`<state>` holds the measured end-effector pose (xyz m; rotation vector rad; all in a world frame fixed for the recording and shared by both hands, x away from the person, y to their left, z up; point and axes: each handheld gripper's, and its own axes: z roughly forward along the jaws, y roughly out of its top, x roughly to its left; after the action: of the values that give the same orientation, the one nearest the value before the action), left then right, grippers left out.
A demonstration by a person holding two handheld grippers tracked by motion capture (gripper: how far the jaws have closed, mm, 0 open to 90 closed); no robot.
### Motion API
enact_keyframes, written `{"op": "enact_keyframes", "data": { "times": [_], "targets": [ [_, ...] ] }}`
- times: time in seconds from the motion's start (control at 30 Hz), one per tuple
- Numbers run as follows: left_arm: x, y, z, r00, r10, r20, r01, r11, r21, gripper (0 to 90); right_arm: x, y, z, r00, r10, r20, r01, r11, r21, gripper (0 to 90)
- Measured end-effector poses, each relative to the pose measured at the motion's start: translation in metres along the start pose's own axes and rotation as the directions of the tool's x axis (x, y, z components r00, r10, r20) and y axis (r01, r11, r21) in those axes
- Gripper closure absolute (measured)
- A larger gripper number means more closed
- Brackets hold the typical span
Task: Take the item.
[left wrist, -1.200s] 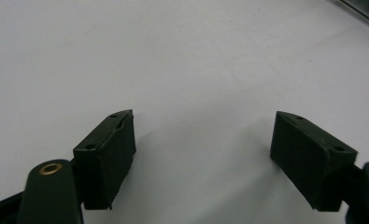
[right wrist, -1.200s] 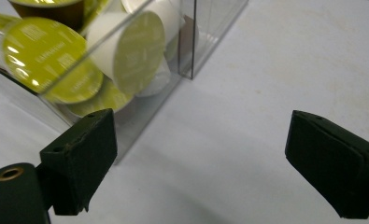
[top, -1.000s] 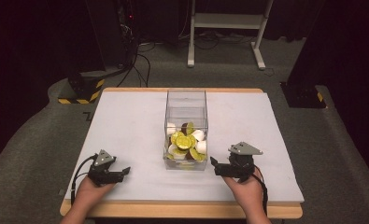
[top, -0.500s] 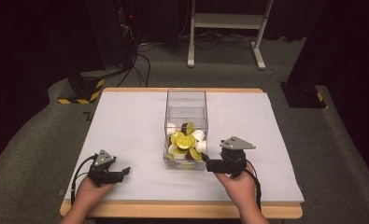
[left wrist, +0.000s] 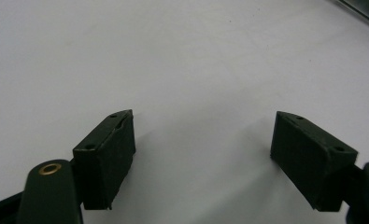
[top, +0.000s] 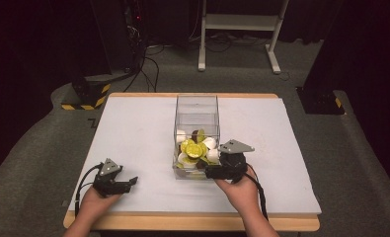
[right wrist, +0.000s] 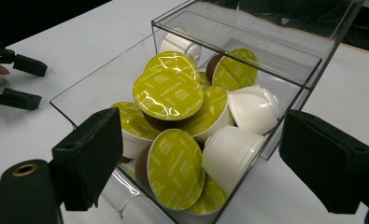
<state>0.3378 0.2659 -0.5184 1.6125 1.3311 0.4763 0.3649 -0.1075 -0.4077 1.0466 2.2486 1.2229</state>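
The clear box [top: 196, 118] stands in the middle of the white counter [top: 133, 128], open at the top, with a heap of coffee capsules [right wrist: 182, 116] piled at its near end, some green-lidded and some showing their white cups. The right gripper [top: 221, 171] hovers just beside that near end, its jaws spread wide and empty, framing the pile. The left gripper [top: 128, 182] rests well apart on bare counter, likewise released. I'd judge the step to be picking a capsule: best to go for the topmost green-lidded one [right wrist: 167, 93], come in over the wall rather than through it, and close on the capsule's sides, since the slick foil faces and loose heap could let it slip.
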Motion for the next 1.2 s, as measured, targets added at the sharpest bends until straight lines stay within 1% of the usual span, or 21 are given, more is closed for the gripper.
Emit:
{"op": "enact_keyframes", "data": {
  "times": [0.17,0.4,0.87,1.2],
  "targets": [
    [0.000,0.000,0.000,1.0000,0.000,0.000,0.000,1.0000,-0.001,22.1,0.002,0.002,0.005,1.0000,-0.006,-0.003,0.006,1.000,0.004,14.4],
    [0.000,0.000,0.000,1.0000,0.001,0.000,-0.001,1.0000,0.000,22.2,0.006,0.005,0.013,0.9996,-0.024,-0.012,0.024,1.000,0.004,18.3],
    [0.000,0.000,0.000,1.0000,0.001,0.000,-0.001,1.0000,0.000,22.2,0.010,0.015,0.033,0.9979,-0.042,-0.049,0.043,0.999,0.019,24.9],
    [0.000,0.000,0.000,1.0000,0.001,0.000,-0.001,1.0000,-0.001,22.2,0.010,0.026,0.043,0.9979,-0.035,-0.055,0.037,0.998,0.046,24.9]
  ]
}}
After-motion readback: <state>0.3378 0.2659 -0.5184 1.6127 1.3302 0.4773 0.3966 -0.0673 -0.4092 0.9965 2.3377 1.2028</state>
